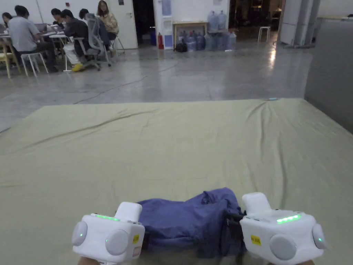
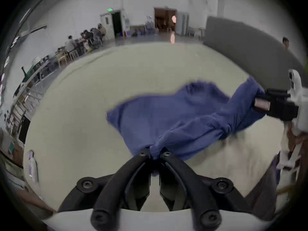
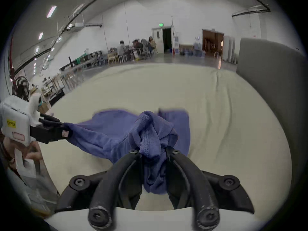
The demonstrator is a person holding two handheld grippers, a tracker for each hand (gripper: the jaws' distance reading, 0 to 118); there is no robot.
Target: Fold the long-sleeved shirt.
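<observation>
A wide bed sheet (image 1: 193, 145) in pale green covers the work surface, and near its front edge a bunched blue shirt (image 1: 188, 221) hangs stretched between the 2 grippers, with part of it resting on the sheet. The left gripper (image 2: 155, 153) has its jaws closed narrowly on a pinch of the shirt's cloth. The right gripper (image 3: 154, 152) holds a thicker wad of the shirt between its jaws, with cloth hanging down between them.
</observation>
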